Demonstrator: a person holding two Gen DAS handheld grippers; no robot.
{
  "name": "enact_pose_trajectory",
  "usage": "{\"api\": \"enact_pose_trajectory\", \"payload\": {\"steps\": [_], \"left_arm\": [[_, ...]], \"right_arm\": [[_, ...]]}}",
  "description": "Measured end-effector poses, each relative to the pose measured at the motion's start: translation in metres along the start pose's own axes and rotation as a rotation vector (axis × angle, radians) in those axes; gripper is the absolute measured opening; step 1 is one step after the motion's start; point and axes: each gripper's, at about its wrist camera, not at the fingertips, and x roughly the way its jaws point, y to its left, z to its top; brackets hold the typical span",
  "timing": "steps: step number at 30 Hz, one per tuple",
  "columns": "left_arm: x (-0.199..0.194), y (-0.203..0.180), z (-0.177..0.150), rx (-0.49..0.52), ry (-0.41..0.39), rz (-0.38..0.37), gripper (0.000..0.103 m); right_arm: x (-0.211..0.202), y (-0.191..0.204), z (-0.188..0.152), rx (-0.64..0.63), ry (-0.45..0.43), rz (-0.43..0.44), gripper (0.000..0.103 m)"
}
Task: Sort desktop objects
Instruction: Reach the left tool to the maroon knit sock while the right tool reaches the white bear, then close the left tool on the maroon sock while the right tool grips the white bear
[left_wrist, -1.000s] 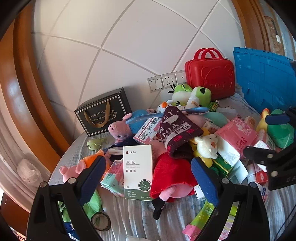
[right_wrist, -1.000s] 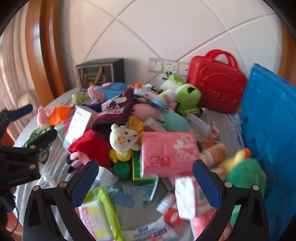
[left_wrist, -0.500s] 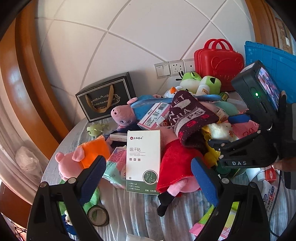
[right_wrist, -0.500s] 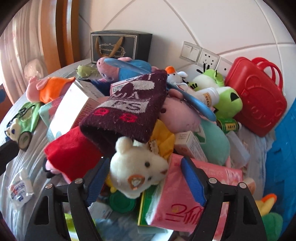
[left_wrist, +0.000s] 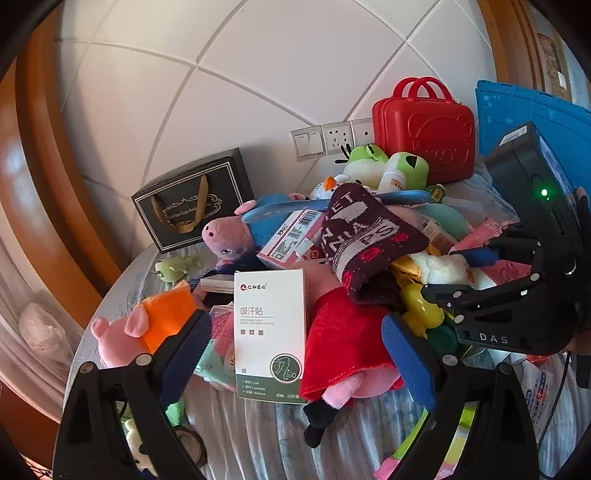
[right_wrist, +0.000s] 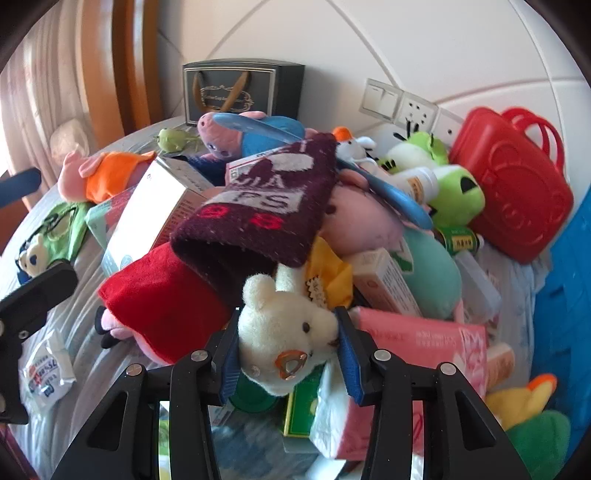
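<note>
A heap of toys, boxes and packets covers the table. In the right wrist view my right gripper (right_wrist: 288, 354) is shut on the head of a small white plush bear (right_wrist: 284, 332), which lies under a maroon knitted sock (right_wrist: 266, 206) and beside a red-dressed pig plush (right_wrist: 162, 306). In the left wrist view my left gripper (left_wrist: 295, 354) is open and empty, hovering over a white and green box (left_wrist: 269, 325) and the red-dressed pig plush (left_wrist: 347, 339). The right gripper (left_wrist: 476, 273) shows there at the right, on the bear (left_wrist: 443, 267).
A red toy suitcase (left_wrist: 424, 129) and a blue crate (left_wrist: 535, 125) stand at the back right. A black gift bag (left_wrist: 192, 199) leans on the tiled wall. An orange-dressed pig plush (left_wrist: 147, 325), green frog plushes (right_wrist: 454, 192) and a pink tissue pack (right_wrist: 417, 339) lie in the heap.
My right gripper moved forward into the heap and closed its fingers on the white bear's head. My left gripper stayed open and shifted slightly closer to the pile.
</note>
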Motion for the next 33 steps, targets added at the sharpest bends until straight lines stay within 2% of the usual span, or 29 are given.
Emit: {"api": "enact_pose_trajectory", "payload": {"steps": [6, 9, 13, 14, 15, 16, 17, 19, 22, 25, 33], "left_arm": [[0.022, -0.015, 0.012, 0.045, -0.045, -0.070, 0.094], [0.038, -0.018, 0.017, 0.049, -0.062, -0.132, 0.092], [0.067, -0.017, 0.020, 0.038, -0.035, -0.164, 0.089], [0.073, -0.020, 0.019, 0.061, -0.022, -0.166, 0.074], [0.083, -0.025, 0.019, 0.101, 0.009, -0.174, 0.043], [0.092, -0.029, 0.019, 0.130, 0.048, -0.189, 0.024], [0.097, -0.029, 0.019, 0.131, 0.074, -0.209, 0.012], [0.092, -0.027, 0.022, 0.115, 0.049, -0.214, 0.010], [0.076, -0.032, 0.030, 0.155, -0.001, -0.186, 0.009], [0.059, -0.028, 0.035, 0.150, -0.026, -0.205, 0.009], [-0.001, -0.010, 0.052, 0.134, -0.095, -0.201, 0.009]], "right_arm": [[-0.009, -0.008, -0.004, 0.064, -0.008, 0.009, 0.044], [-0.010, -0.009, -0.006, 0.069, -0.005, -0.007, 0.044], [-0.008, -0.019, -0.011, 0.088, -0.006, 0.008, 0.044], [-0.008, -0.019, -0.012, 0.085, -0.008, 0.005, 0.044], [-0.009, -0.019, -0.012, 0.083, -0.010, 0.004, 0.044], [-0.010, -0.017, -0.012, 0.076, -0.014, 0.001, 0.044], [-0.011, -0.015, -0.013, 0.070, -0.017, -0.003, 0.044], [-0.014, -0.014, -0.013, 0.071, -0.025, -0.004, 0.044], [-0.018, -0.014, -0.014, 0.085, -0.032, -0.004, 0.044], [-0.026, -0.013, -0.014, 0.096, -0.048, -0.005, 0.044], [-0.082, -0.009, -0.006, 0.114, -0.140, -0.013, 0.044]]}}
